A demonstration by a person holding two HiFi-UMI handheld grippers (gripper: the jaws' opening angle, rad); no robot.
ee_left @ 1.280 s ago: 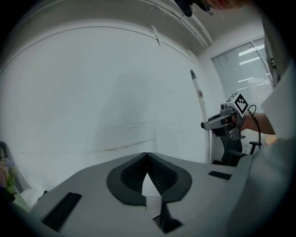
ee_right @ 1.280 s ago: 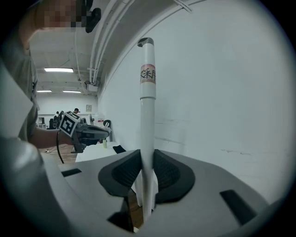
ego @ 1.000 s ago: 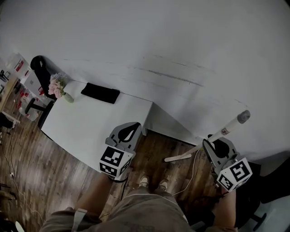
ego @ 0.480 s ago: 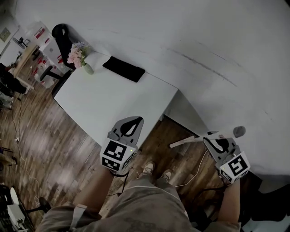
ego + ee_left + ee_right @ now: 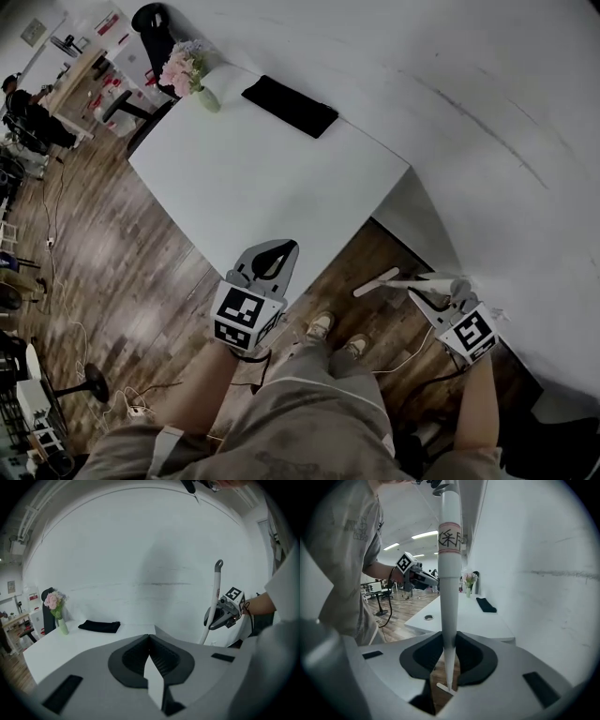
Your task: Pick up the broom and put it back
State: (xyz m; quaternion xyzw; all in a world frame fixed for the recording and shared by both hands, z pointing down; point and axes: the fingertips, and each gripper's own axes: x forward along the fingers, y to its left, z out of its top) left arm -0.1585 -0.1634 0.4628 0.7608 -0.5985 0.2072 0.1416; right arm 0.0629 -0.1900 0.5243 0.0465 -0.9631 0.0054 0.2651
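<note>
Wall (image 5: pixel 469 94) runs down the right of the head view, and the white table (image 5: pixel 272 187) butts against it on the left.

Broom (image 5: pixel 377 281) stands in the gap between the table corner and the wall. Its long axis is near upright, with the foot on the wood floor and the grey cap up. From the left gripper view it leans slightly toward the wall.

Right gripper (image 5: pixel 433 292) is clamped on the broom handle (image 5: pixel 449 602), which runs straight up between the jaws and well above them. The put-back spot is probably that wall, just past the right hand, so the right arm is the nearer one.

Left gripper (image 5: pixel 272 255) is over the table edge, well apart from the broom, with its jaws together and nothing between them (image 5: pixel 149 639).

Label (image 5: pixel 450 538) sits high on the handle: red bands with black characters between them, too distorted to read reliably. The faint shirt print is also unreadable.
</note>
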